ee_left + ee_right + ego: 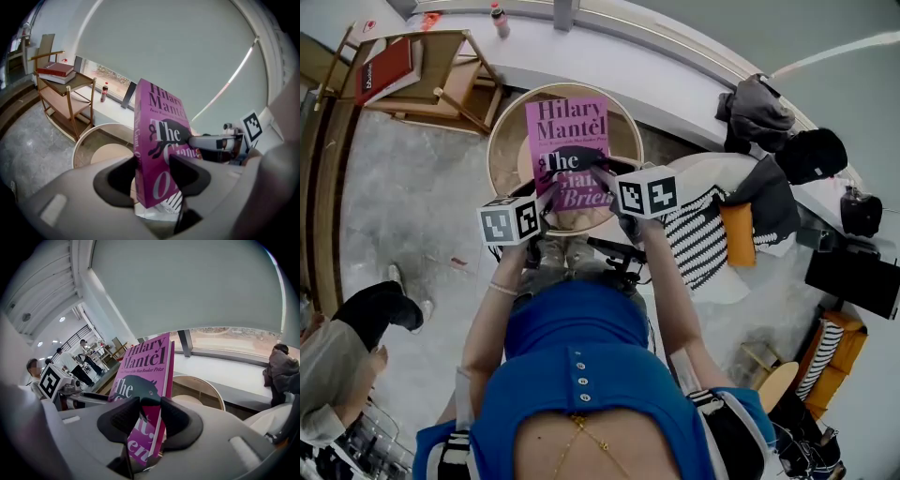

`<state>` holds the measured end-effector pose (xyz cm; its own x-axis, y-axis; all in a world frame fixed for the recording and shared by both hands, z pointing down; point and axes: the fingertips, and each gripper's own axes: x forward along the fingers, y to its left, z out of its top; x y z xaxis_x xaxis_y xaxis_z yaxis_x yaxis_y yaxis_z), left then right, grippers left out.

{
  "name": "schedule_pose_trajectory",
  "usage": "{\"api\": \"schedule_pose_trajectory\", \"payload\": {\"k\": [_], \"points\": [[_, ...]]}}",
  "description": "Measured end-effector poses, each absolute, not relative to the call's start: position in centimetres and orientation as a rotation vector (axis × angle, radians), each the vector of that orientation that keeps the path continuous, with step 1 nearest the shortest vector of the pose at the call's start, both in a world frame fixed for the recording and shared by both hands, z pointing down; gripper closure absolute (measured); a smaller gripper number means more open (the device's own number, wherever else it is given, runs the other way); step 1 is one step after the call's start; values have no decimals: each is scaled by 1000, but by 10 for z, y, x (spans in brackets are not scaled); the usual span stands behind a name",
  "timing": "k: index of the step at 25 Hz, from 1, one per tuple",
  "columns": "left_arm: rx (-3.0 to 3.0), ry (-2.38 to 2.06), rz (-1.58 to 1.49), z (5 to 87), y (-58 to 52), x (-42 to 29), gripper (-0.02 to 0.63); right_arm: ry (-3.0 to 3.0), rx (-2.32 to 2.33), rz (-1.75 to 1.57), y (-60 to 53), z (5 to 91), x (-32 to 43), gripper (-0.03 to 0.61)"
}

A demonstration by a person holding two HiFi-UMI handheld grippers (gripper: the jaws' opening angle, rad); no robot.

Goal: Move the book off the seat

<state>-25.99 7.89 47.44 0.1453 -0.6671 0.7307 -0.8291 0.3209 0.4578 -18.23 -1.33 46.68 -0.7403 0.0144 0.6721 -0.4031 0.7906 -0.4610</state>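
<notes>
**Book pinched at both near corners, above the seat**

Left gripper [154,174] is clamped on the pink book [567,131], spine side, near end. Right gripper [149,414] is clamped on the page-edge side. The book's up in the air, tilted, over the round seat [501,141] & not resting on it afaict.

Risk: only the near end is pinched, so the far end's weight could lever it loose & drop it back. Hands drifting apart could also twist the cover.

Legible: "Hilary Mantel", "Winner of the Man Booker Prize", "The Giant…"; rest is covered.
</notes>
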Motion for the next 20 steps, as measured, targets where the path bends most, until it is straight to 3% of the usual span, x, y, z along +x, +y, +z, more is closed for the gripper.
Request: {"api": "schedule_pose_trajectory", "payload": {"k": [7,20], "points": [[1349,-1502,254,551,71,-267,391,-2211,289,879,-19,546,-188,439],[1253,-1435,265,820,39,-312,388,-2118,548,1146,-44,827,-215,443]]}}
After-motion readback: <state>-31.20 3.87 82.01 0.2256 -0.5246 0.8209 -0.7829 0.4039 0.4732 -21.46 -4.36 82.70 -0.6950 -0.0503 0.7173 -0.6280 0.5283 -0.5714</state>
